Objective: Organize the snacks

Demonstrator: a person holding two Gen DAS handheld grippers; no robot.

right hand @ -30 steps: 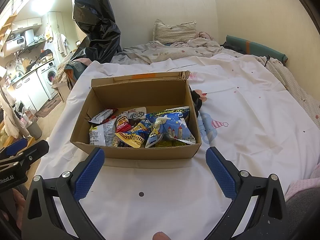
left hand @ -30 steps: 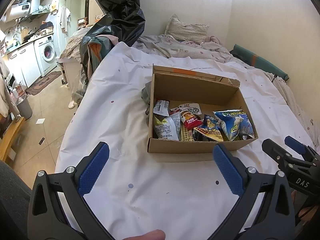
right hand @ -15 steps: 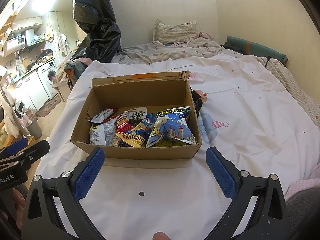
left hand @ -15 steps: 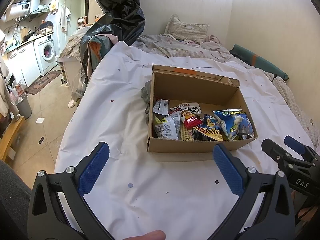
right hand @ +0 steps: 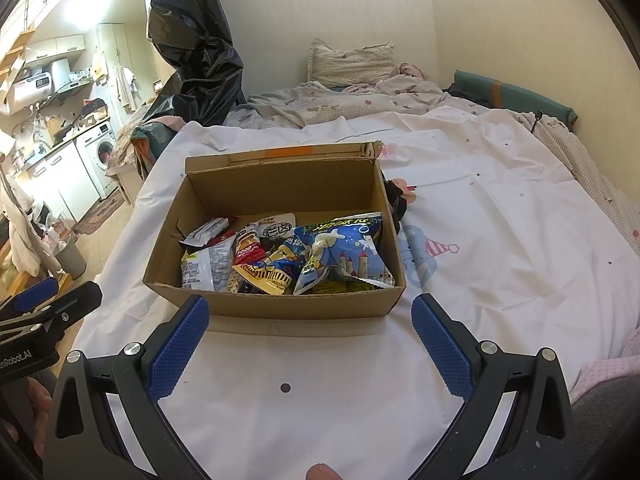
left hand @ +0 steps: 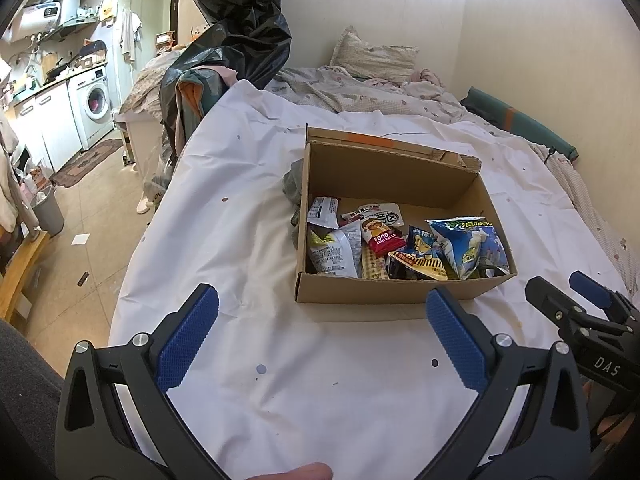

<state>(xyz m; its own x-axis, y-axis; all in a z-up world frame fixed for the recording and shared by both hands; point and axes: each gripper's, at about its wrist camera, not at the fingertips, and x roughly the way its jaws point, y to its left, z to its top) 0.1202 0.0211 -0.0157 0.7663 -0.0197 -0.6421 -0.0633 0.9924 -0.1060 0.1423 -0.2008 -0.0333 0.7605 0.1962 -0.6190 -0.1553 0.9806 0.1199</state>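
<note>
**Grippers spread before the snack box**

Left gripper (left hand: 322, 328) and right gripper (right hand: 310, 334) both hang released, jaws wide, holding nothing, above the white sheet (right hand: 500, 240). Just ahead sits the open box (right hand: 280, 304), snacks (right hand: 280, 256) piled inside.

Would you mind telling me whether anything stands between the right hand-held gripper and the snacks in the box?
Only the cardboard box's near wall; the right hand-held gripper is open, with bare sheet before it, and the box is open-topped.
</note>
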